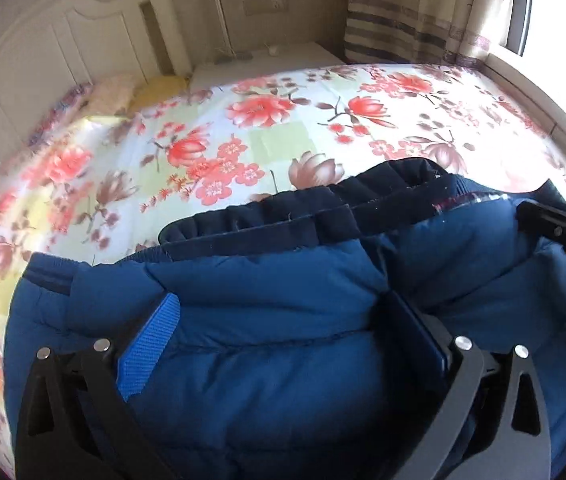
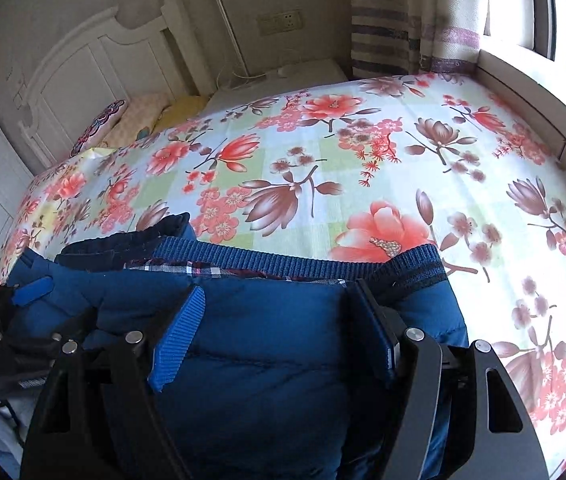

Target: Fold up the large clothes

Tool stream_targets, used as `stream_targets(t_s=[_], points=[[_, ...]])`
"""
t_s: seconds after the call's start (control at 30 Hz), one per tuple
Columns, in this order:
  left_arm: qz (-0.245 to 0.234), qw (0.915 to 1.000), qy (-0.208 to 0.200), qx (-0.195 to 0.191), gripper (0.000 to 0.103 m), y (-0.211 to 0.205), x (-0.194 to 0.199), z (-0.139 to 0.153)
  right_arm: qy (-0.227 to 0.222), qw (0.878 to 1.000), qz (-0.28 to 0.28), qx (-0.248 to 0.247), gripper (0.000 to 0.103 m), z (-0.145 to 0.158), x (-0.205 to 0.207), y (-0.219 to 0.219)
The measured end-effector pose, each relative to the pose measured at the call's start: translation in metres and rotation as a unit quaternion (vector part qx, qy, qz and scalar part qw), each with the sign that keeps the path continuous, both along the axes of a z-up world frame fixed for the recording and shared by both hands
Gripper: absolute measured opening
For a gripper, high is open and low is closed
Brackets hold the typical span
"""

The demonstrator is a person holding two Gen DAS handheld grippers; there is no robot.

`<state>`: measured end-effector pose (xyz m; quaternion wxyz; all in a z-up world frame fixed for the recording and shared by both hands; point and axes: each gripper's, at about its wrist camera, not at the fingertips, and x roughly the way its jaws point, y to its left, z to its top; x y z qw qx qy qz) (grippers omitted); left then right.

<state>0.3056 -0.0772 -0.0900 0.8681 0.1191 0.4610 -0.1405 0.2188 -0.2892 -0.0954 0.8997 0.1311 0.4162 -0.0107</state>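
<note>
We hold both the left tongs and right tongs spread apart astride the padded blue jacket, which bulges between their pads on the flowered bed.

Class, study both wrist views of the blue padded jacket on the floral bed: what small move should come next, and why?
Probably close both grippers on the blue padded jacket. The left gripper and right gripper each straddle a padded bulge near the ribbed hem, apparently without pinching it.
</note>
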Motion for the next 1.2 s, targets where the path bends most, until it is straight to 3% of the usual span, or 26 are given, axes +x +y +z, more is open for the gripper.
stream_targets(t_s=[0.13, 0.23, 0.3, 0.33, 0.47, 0.57, 0.67, 0.73, 0.8, 0.87, 1.0, 1.1, 1.2], points=[[0.06, 0.9977, -0.03, -0.005, 0.101, 0.05, 0.016, 0.019, -0.003, 1.0, -0.001, 0.012, 0.066, -0.001, -0.001, -0.003], [0.137, 0.9904, 0.004, -0.022, 0.101, 0.112, 0.049, 0.003, -0.002, 1.0, -0.001, 0.01, 0.066, 0.0, -0.001, -0.001], [0.149, 0.9798, 0.054, -0.123, 0.101, 0.144, 0.059, -0.01, -0.001, 1.0, 0.0, 0.006, 0.066, 0.0, -0.001, -0.001], [0.149, 0.9791, 0.049, -0.129, 0.101, 0.147, 0.058, -0.009, -0.001, 1.0, 0.0, 0.003, 0.066, 0.0, -0.001, 0.0], [0.143, 0.9874, 0.01, -0.067, 0.101, 0.128, 0.049, -0.007, 0.006, 1.0, -0.006, 0.002, 0.065, 0.002, -0.001, -0.001], [0.145, 0.9875, 0.003, -0.061, 0.101, 0.13, 0.05, -0.007, -0.014, 0.995, -0.034, -0.094, 0.067, 0.028, -0.013, 0.028], [0.146, 0.9876, -0.002, -0.057, 0.101, 0.127, 0.048, -0.006, -0.051, 0.991, 0.047, -0.115, 0.071, 0.048, -0.025, 0.079], [0.146, 0.9878, -0.006, -0.054, 0.101, 0.128, 0.047, -0.005, -0.053, 0.98, 0.114, -0.152, 0.075, 0.05, -0.027, 0.124], [0.146, 0.9877, -0.008, -0.054, 0.101, 0.128, 0.047, -0.004, -0.032, 0.969, 0.162, -0.184, 0.081, 0.03, -0.02, 0.155], [0.146, 0.9874, -0.008, -0.06, 0.101, 0.129, 0.046, -0.004, 0.01, 0.966, 0.175, -0.191, 0.082, 0.004, -0.007, 0.164], [0.145, 0.9873, -0.006, -0.063, 0.101, 0.13, 0.046, -0.005, 0.011, 0.977, 0.153, -0.151, 0.082, 0.011, -0.006, 0.14], [0.145, 0.9873, -0.007, -0.063, 0.101, 0.13, 0.046, -0.005, -0.019, 0.984, 0.078, -0.157, 0.082, 0.029, -0.017, 0.1], [0.145, 0.9874, -0.007, -0.062, 0.101, 0.13, 0.046, -0.005, 0.006, 0.993, 0.003, -0.121, 0.083, 0.02, -0.015, 0.04]])
